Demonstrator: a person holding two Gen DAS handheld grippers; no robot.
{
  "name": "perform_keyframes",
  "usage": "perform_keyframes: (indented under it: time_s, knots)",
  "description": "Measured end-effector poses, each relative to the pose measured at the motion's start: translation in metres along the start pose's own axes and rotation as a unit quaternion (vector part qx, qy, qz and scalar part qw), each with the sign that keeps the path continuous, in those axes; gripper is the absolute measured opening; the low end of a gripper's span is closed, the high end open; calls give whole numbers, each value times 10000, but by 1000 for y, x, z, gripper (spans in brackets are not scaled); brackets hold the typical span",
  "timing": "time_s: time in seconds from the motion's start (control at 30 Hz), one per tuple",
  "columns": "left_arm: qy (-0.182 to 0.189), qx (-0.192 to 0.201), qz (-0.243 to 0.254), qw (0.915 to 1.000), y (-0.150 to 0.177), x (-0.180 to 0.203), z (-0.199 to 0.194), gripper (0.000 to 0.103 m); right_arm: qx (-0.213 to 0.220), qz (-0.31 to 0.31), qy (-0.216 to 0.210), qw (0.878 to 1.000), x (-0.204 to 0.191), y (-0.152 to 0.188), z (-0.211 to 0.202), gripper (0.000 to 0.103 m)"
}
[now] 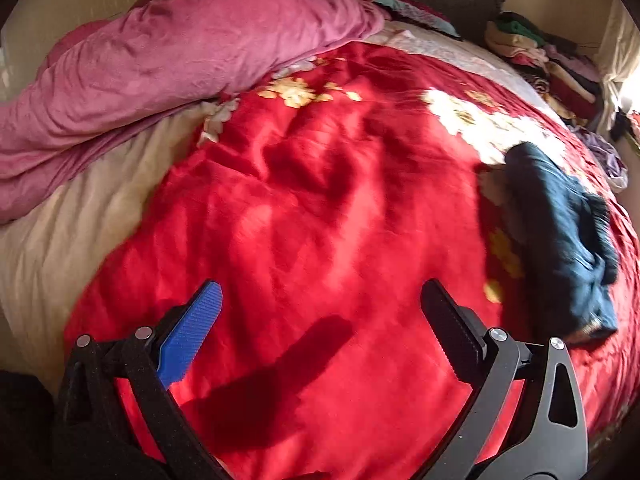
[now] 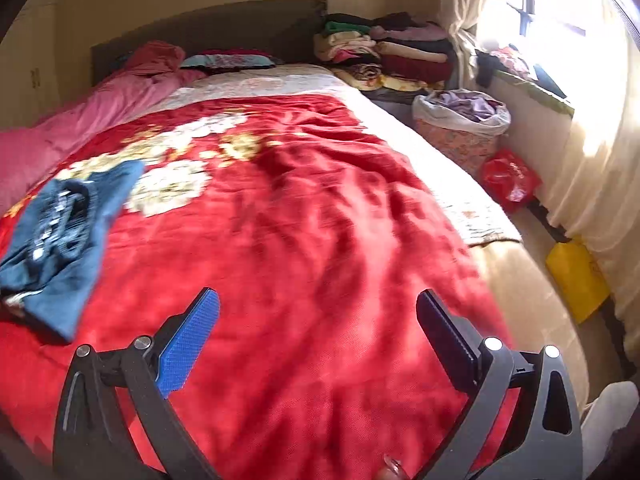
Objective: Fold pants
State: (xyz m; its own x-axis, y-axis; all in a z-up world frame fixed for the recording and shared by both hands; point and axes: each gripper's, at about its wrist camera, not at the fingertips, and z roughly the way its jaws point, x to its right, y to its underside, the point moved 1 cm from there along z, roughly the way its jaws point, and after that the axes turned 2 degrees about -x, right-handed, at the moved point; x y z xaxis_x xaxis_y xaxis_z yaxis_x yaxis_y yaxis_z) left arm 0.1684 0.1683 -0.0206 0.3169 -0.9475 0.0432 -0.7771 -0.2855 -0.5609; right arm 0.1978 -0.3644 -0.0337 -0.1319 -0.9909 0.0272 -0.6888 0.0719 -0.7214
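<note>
The dark blue pants (image 1: 560,236) lie in a folded bundle on the red floral blanket (image 1: 320,208), at the right in the left wrist view. In the right wrist view the pants (image 2: 68,236) lie at the left, waistband showing. My left gripper (image 1: 320,300) is open and empty, above bare blanket, left of the pants. My right gripper (image 2: 318,308) is open and empty, above the blanket (image 2: 320,220), right of the pants. Neither gripper touches the pants.
A pink duvet (image 1: 160,60) lies along the bed's left side. Stacked folded clothes (image 2: 384,52) sit at the headboard corner. Beside the bed's right edge stand a lined basket (image 2: 460,124), a red bag (image 2: 508,176) and a yellow object (image 2: 576,276) under the curtained window.
</note>
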Motion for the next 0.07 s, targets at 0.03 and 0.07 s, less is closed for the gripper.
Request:
perform_keyframes:
  time_s: [0.03,0.07]
  knots:
    - [-184,-23,-95,9998,-12,-10,10,93,-43,141,95,9998,16,-11,13,98]
    - [-249,-35,-186,9995,-24,-21,19,93,-90,282,217,9993,31,-20,25,98]
